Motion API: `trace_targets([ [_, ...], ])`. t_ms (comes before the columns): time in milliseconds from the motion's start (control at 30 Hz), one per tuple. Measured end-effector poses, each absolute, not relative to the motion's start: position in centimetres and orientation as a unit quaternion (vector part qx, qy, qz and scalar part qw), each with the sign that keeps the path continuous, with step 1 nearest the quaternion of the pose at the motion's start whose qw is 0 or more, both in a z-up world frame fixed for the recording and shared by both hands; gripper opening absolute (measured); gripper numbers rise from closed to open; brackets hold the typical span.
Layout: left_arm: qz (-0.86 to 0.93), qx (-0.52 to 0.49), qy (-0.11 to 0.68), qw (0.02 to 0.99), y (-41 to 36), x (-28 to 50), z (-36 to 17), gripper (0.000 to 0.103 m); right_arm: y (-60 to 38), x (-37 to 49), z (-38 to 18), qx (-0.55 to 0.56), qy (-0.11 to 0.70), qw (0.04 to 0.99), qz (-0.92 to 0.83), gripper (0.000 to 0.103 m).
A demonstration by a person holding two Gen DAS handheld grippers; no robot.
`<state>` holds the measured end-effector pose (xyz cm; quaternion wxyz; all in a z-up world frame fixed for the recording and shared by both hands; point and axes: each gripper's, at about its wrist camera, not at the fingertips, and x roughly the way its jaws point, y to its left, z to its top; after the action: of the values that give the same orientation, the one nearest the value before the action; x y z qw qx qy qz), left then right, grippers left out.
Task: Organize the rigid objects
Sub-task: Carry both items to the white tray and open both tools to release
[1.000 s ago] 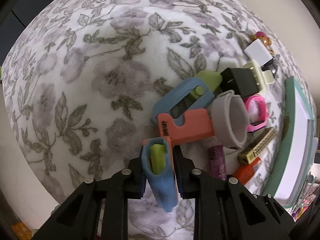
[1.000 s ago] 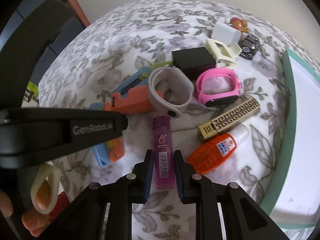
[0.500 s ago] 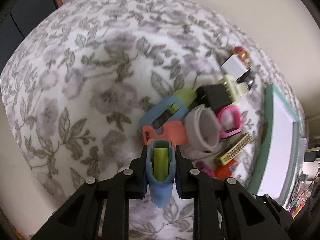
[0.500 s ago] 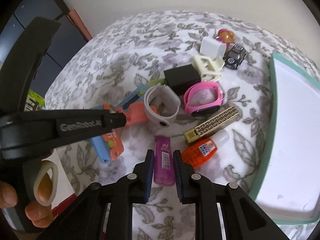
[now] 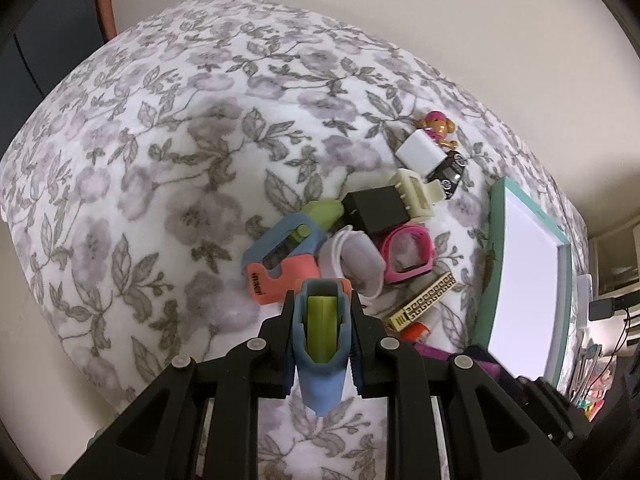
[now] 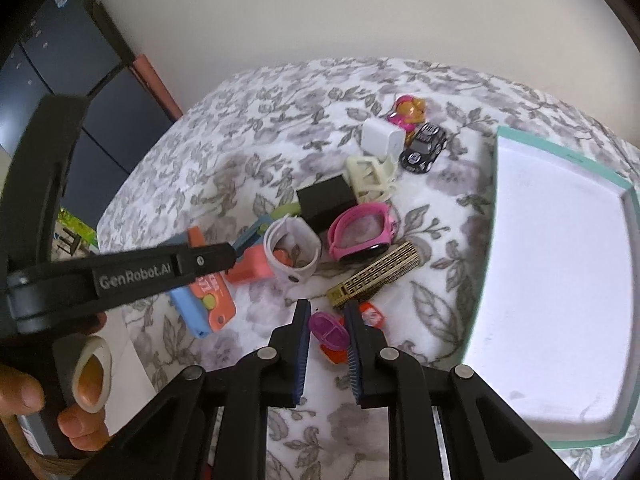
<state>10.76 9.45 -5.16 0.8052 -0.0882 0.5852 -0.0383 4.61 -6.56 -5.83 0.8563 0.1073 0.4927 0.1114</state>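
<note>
Clutter covers the middle of the flowered cloth [image 5: 168, 168]: a black box [image 6: 326, 200], a cream clip [image 6: 370, 178], a white cube [image 6: 382, 140], a toy car [image 6: 423, 147] and a small pink-and-orange figure [image 6: 408, 114] sit towards the far wall, with a pink watch [image 6: 360, 236] and a grey band [image 6: 292, 254] touching each other nearer in. A gold patterned lighter [image 6: 374, 276] lies just beside the watch, pointing at the teal-rimmed tray [image 6: 490, 248], whose white floor is bare.

The left gripper [image 5: 322, 334] has its fingers pinched narrow on a blue and orange cutter [image 5: 322, 344] with a green slider, held clear above the cloth. A second cutter [image 5: 280, 256] of the same colours lies on the cloth beyond it, against the grey band.

The right gripper [image 6: 328, 334] is clamped tight on a purple lighter [image 6: 328, 330], seen end-on between its pads and lifted off the cloth. Right under it lies an orange bottle [image 6: 370, 314], partly hidden by the fingers.

From the right wrist view, the left gripper's black body crosses the left side and blocks part of the pile; a hand [image 6: 48, 404] grips its handle at the lower left.
</note>
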Motion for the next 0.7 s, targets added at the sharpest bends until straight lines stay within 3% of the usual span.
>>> trace_targets([
  [700, -0.141, -0.009, 0.562, 0.815, -3.3, 11.8, -1.4, 0.023, -21.2, 3.2, -2.5, 0.161, 0.438, 0.883, -0.048, 0.018],
])
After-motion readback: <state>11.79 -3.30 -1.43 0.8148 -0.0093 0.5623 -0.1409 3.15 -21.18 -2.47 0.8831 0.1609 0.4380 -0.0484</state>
